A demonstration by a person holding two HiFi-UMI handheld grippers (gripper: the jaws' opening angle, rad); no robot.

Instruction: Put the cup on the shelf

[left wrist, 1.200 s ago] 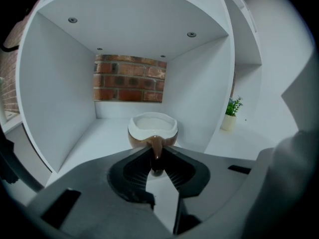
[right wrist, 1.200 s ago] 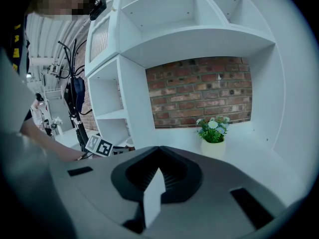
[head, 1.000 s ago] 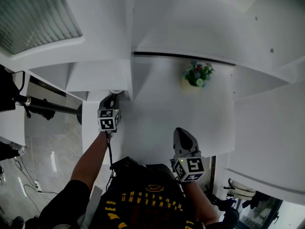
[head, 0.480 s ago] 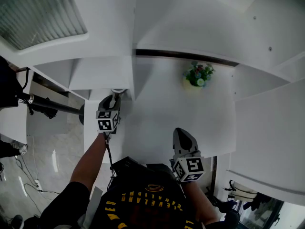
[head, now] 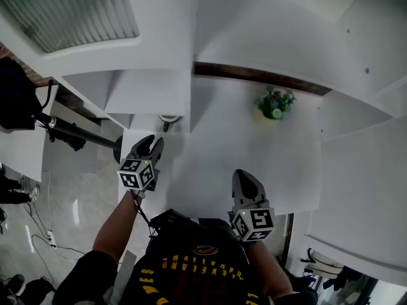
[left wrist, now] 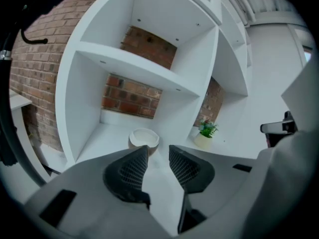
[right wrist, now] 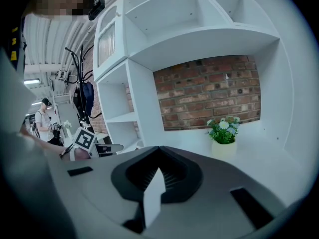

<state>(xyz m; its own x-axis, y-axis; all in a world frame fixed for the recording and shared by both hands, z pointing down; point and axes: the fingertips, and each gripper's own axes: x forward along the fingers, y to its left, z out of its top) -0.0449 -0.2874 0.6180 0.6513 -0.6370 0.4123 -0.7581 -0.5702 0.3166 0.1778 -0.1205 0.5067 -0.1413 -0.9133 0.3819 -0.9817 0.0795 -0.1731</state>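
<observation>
The left gripper (head: pixel 148 146), whose cube carries black-and-white square markers, points slightly downward on an outstretched arm. Its fingers (left wrist: pixel 130 171) have just been opening and stand apart with nothing between them. Just beyond their tips the small white round cup (left wrist: pixel 144 137) stands upright, mouth up, on the white shelf (left wrist: pixel 94 138). The right gripper (head: pixel 245 182) sits close to the body, fingers together, above a black shirt (head: pixel 191 278) whose yellow lettering is unreadable.
</observation>
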